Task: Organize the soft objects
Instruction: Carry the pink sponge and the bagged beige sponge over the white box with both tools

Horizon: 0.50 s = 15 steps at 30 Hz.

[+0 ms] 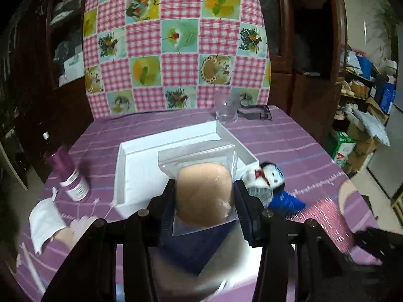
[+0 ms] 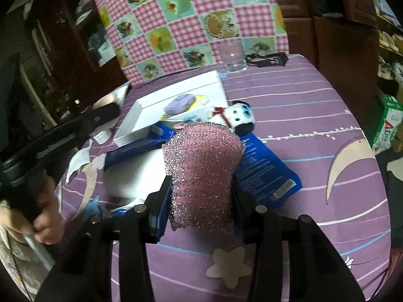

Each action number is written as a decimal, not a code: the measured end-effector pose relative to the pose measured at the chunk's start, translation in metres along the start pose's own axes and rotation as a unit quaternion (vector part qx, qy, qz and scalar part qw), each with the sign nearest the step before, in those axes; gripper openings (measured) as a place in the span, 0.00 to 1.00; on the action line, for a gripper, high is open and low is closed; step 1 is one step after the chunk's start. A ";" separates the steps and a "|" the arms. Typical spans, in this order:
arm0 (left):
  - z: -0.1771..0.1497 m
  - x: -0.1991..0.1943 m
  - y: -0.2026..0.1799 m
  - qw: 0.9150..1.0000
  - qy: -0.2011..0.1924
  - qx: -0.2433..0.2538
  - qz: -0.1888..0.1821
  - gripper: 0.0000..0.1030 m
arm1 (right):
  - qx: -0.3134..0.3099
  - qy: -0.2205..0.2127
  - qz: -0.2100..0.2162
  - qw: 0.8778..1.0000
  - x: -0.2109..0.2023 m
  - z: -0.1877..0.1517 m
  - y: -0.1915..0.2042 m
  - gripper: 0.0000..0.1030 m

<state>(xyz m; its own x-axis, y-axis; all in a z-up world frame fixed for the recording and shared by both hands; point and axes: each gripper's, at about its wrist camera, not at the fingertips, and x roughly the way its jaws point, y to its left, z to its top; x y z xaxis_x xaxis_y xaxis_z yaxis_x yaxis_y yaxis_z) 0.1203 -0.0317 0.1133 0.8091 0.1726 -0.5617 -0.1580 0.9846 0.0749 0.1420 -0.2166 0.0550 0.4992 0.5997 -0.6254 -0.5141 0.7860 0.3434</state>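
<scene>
Tablecloth [image 1: 297, 148], purple with pale stripes, covers the table, and a checked pink cloth [image 1: 173, 40] with food pictures hangs behind it. On the tablecloth lies a white box [image 1: 126, 166], open at the top, with a blue packet [image 2: 267, 173] just beside it and partly under it. A small panda toy [image 2: 239, 118] with a red bow rests against the box's near corner, on the blue packet. A clear glass [image 2: 233, 58] stands at the far edge, and a purple bottle [image 1: 70, 176] lies tilted to the left of the box. The left gripper [image 1: 204, 198] is clamped on a beige sponge in a clear bag [image 1: 204, 193], held above the box. The right gripper [image 2: 201, 193] is clamped on a glittery pink scrubber [image 2: 201, 166], held over the table near the box's corner.
</scene>
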 end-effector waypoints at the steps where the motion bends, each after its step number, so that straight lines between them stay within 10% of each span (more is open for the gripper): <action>1: 0.000 0.008 -0.006 1.000 -0.006 0.008 0.002 0.43 | 0.006 -0.001 -0.003 1.000 0.000 0.001 -0.003 0.43; 15: -0.013 0.076 -0.011 0.996 0.029 -0.059 -0.061 0.43 | 0.034 0.013 -0.009 0.999 0.017 0.001 -0.026 0.43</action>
<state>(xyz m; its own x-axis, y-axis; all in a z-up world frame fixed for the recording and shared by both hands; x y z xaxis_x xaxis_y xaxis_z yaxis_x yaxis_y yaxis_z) 0.1765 -0.0296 0.0590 0.7924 0.0471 -0.6082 -0.1289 0.9874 -0.0914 0.1648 -0.2266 0.0363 0.4890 0.5826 -0.6492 -0.4562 0.8051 0.3790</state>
